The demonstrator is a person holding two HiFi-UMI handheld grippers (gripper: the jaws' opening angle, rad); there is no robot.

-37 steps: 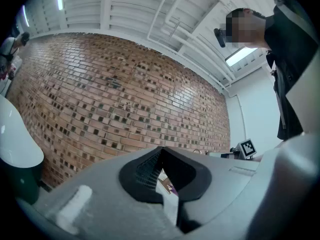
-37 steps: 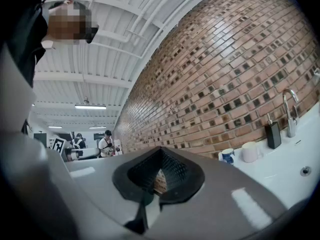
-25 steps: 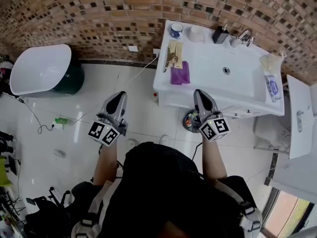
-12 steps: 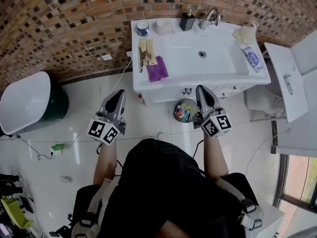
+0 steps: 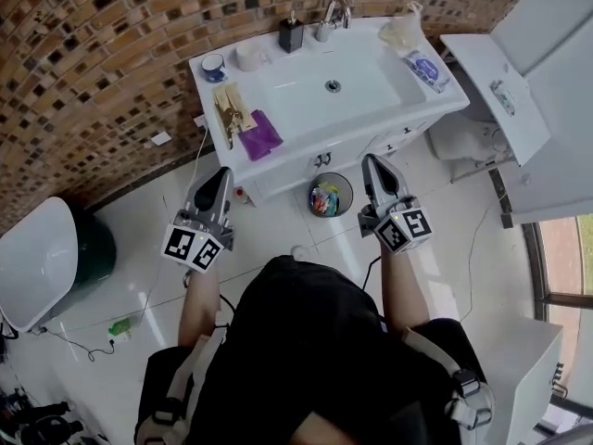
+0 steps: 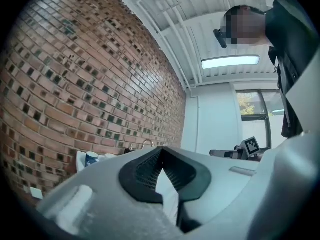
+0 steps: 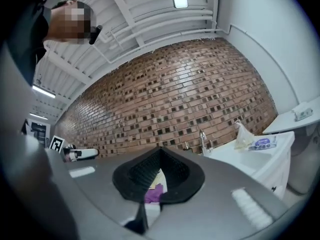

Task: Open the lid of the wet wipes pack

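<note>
The wet wipes pack (image 5: 428, 68) is white with blue print. It lies on the right end of the white washbasin (image 5: 306, 95), beside a crumpled plastic bag (image 5: 400, 31). In the right gripper view the pack (image 7: 263, 143) shows at the far right, well away from the jaws. My left gripper (image 5: 222, 176) and right gripper (image 5: 373, 165) hover level over the floor in front of the basin cabinet. Both are shut and hold nothing. The left gripper's (image 6: 161, 151) camera faces the brick wall. The right gripper (image 7: 160, 151) points toward the basin.
On the basin stand a faucet (image 5: 335, 12), a soap dispenser (image 5: 291, 33), a cup (image 5: 214, 66), a purple cloth (image 5: 261, 134) and keys (image 5: 227, 109). A small waste bin (image 5: 325, 196) sits under its front. A white appliance (image 5: 491, 77) is at the right, a white tub (image 5: 37, 258) at the left.
The basin has swung from the right of the head view to its top middle as the person turned. Both grippers moved along with the body and stayed shut.
</note>
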